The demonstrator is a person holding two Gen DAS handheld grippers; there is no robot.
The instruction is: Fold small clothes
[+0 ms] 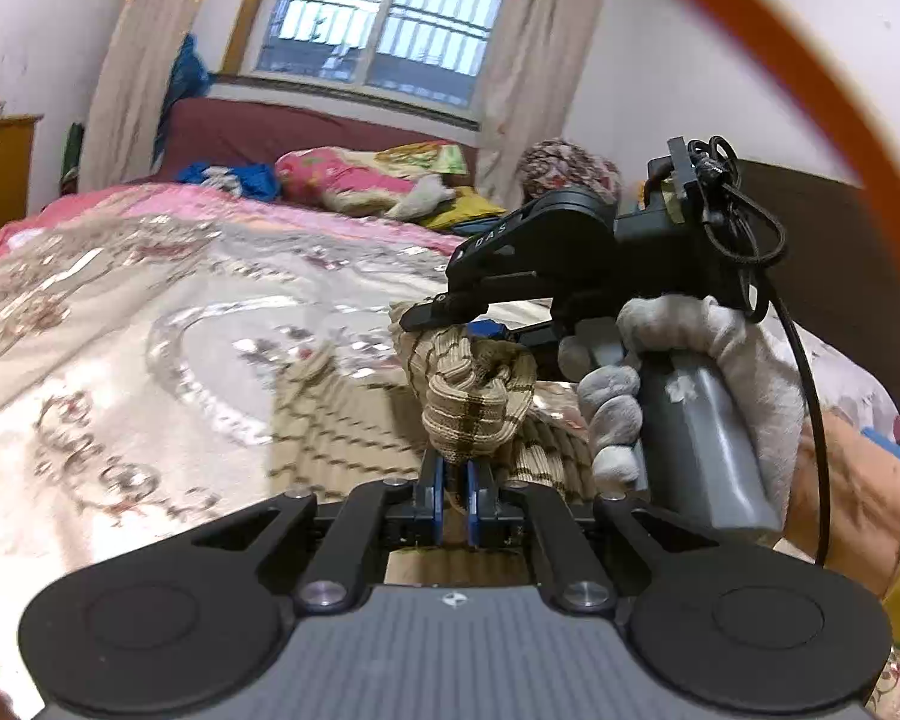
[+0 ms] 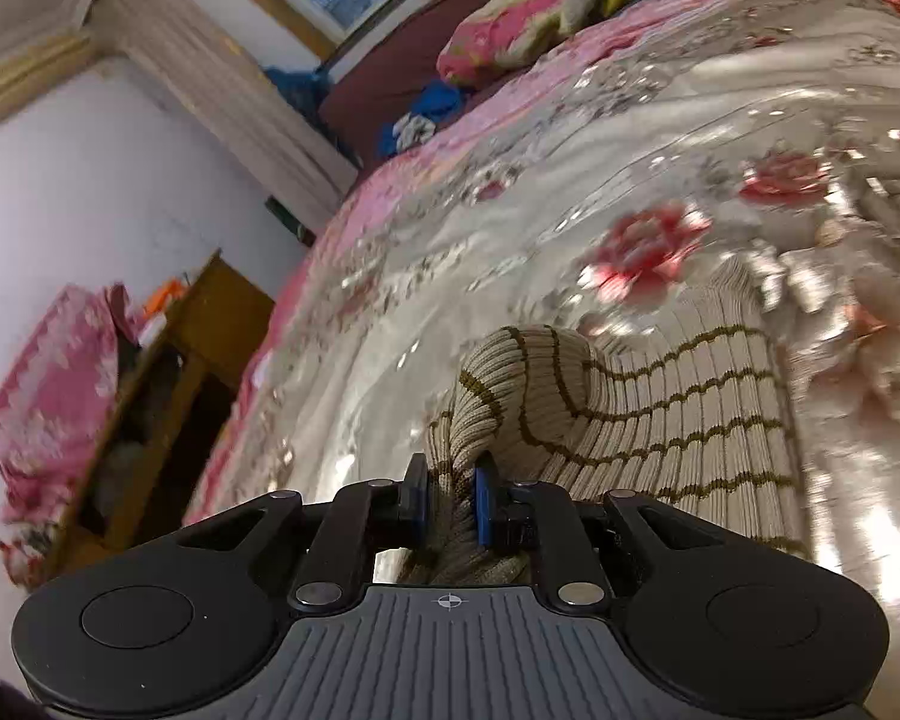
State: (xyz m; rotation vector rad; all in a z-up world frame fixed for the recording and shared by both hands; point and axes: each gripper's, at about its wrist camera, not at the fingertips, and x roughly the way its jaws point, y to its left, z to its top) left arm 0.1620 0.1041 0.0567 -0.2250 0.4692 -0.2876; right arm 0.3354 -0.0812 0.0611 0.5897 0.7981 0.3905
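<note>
pinching one ribbed garment (image 2: pixel 660 414), both hand-held grippers (image 1: pixel 455 495) (image 2: pixel 450 501) clamp its bunched edge above open bedspread (image 1: pixel 120 330).

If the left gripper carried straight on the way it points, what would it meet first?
Probably the right gripper, just ahead beyond the bunched striped knit garment that the left gripper itself holds; depth is uncertain in this fisheye view.

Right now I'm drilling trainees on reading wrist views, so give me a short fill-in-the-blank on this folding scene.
1. Both grippers are shut on the beige knit garment with thin ____ stripes.
2. The garment lies on a shiny floral bedspread covering a ____.
3. The hand holding the right gripper wears a white ____.
4. The left gripper has ____ pads.

Missing words: brown; bed; glove; blue
</note>
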